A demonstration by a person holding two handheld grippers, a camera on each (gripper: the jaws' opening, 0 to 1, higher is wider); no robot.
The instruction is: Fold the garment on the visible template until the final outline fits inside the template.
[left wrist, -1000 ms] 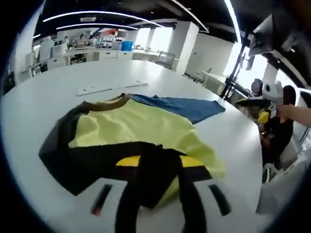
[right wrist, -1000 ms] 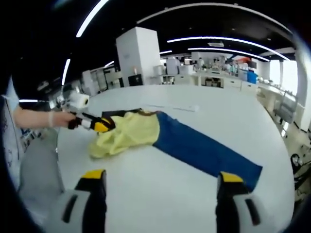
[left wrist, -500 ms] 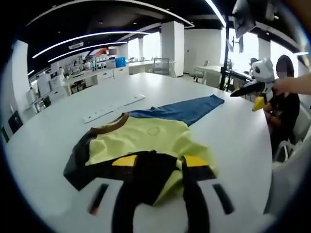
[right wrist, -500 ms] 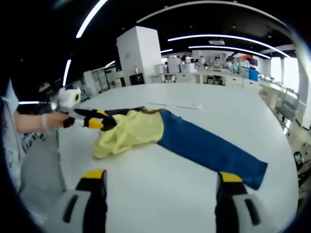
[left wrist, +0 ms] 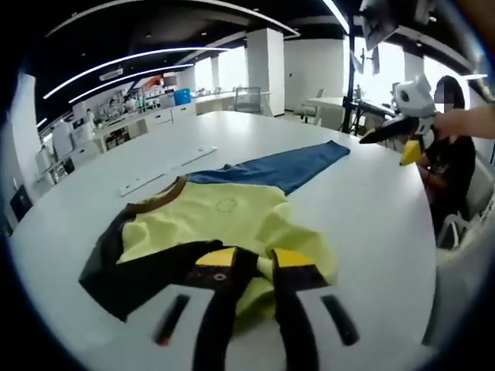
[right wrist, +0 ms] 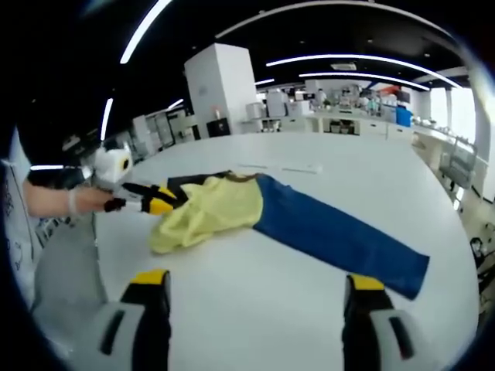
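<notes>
A: Over to the left gripper view, and the left gripper (left wrist: 246, 263) has its jaws pinching the garment (left wrist: 224, 220) at a bunched yellow edge, right on the white worktop (left wrist: 363, 209).

B: Cloth is gathered between those yellow-tipped jaws. The garment lies across the worktop, yellow body in the middle, a black sleeve out to one side, a brown collar, and a blue sleeve stretched away toward the far edge.

A: The right gripper (left wrist: 394, 133) shows at the right of that view, held up off the worktop in a person's hand (left wrist: 464, 124), well apart from the cloth.

B: In the right gripper view, the right gripper (right wrist: 255, 290) has its jaws spread wide, nothing between them, bare white worktop (right wrist: 255, 263) beneath.

A: From there the garment (right wrist: 255, 212) sits beyond the jaws, blue sleeve running out to the right, yellow part crumpled at the left.

B: And the left gripper (right wrist: 151, 199) is at that crumpled yellow end, touching it, with a hand (right wrist: 81, 199) behind it.

A: A white strip (left wrist: 166, 170) lies flat on the worktop just past the collar. Whether it is the template, I cannot tell.
</notes>
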